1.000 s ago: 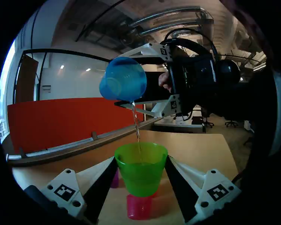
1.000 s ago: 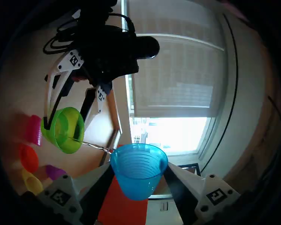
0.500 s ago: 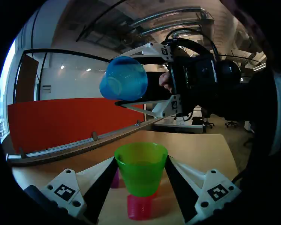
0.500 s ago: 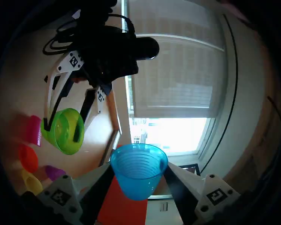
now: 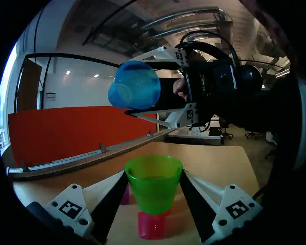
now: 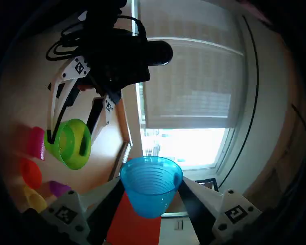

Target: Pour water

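Left gripper view, left gripper (image 5: 154, 176) pinching upright green cup (image 5: 153, 195), right gripper (image 5: 127, 87) pinching tipped blue cup (image 5: 137, 83)

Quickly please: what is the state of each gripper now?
Left gripper: closed, holding the green cup upright.
Right gripper: closed, holding the blue cup, tipped over.

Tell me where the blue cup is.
In the left gripper view the blue cup hangs tipped in the right gripper, above the green cup.
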The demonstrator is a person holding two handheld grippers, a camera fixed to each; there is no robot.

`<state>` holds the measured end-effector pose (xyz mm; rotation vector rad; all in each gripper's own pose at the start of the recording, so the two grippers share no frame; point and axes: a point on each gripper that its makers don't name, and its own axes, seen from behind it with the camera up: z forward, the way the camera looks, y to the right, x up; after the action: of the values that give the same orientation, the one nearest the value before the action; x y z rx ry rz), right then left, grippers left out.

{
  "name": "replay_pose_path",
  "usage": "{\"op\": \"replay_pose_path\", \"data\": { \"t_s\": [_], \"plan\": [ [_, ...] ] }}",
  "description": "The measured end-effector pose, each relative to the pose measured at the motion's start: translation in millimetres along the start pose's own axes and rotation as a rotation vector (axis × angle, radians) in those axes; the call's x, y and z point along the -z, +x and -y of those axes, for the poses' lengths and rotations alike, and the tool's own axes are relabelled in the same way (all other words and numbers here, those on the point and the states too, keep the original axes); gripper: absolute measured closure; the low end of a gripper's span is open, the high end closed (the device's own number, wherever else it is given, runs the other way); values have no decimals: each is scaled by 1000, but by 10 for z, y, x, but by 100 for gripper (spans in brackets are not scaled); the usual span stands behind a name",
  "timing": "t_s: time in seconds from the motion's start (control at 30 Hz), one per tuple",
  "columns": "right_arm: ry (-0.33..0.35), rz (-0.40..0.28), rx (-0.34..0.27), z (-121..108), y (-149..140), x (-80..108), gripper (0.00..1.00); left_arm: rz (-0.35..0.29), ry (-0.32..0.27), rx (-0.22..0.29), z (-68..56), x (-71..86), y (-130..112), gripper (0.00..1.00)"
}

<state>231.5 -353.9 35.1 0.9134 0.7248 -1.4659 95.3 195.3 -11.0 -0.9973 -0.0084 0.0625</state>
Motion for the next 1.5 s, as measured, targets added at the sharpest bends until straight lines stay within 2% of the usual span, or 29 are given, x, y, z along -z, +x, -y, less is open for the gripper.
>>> {"op": "replay_pose_path", "data": {
  "t_s": [0.2,0.57,1.2,1.5],
  "plan": [
    [2,4,-24,21,-32,-5,11,2,0,-1,4,-7,-8,14],
    [3,-7,-120,91,-58,-8,11,7,8,-4,20,4,-35,14],
    [-22,-30,-428,131,-144,69,11,-1,19,-14,48,36,49,14],
    [-15,-38,-546,197,-148,111,11,-4,30,-15,78,50,83,14]
  ]
}}
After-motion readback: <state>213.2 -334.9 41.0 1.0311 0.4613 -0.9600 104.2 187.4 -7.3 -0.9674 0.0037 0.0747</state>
